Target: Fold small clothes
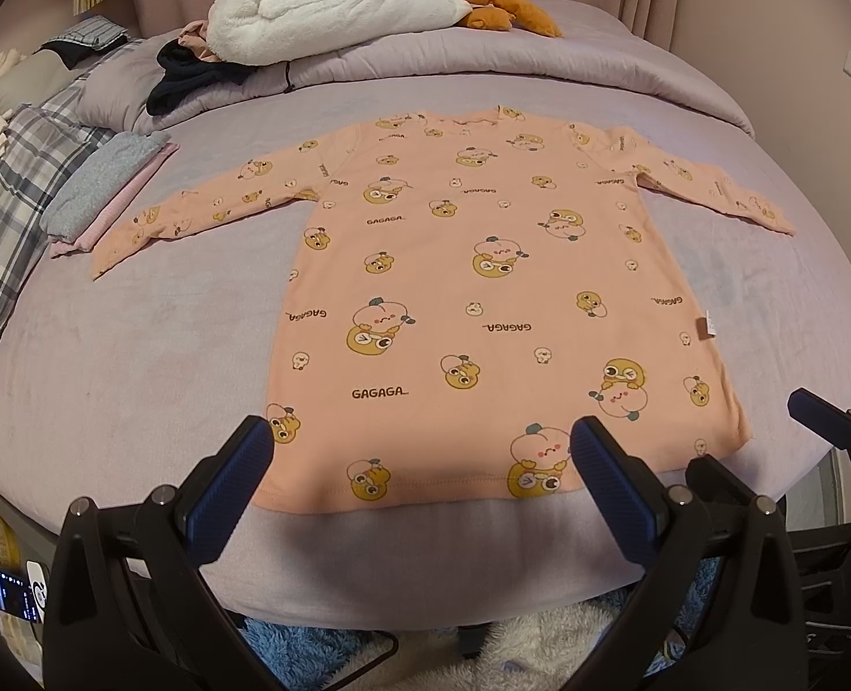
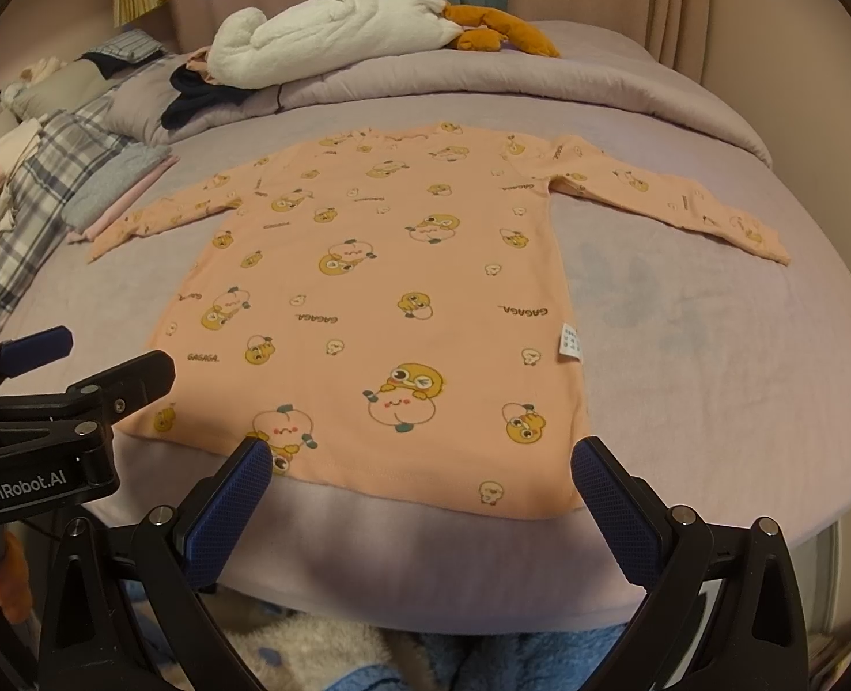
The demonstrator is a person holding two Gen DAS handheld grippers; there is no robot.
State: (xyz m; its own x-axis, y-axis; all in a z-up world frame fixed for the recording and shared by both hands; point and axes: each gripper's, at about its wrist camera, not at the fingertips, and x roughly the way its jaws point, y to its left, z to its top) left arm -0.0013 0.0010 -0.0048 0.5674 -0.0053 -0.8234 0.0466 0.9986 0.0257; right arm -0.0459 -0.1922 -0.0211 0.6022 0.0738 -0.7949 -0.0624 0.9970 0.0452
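A small peach long-sleeved shirt printed with yellow ducks and "GAGAGA" lies flat on the lilac bed, sleeves spread to both sides, hem nearest me. My left gripper hovers open over the hem's left half, nothing between its blue pads. My right gripper hangs open over the hem's right half, also holding nothing. The right gripper's blue fingers show at the right edge of the left wrist view. The left gripper's fingers show at the left of the right wrist view.
A folded grey and pink stack lies by the left sleeve. Plaid bedding runs along the left. A white plush toy and dark clothes sit on the rolled duvet behind. Fluffy rug lies below the bed edge.
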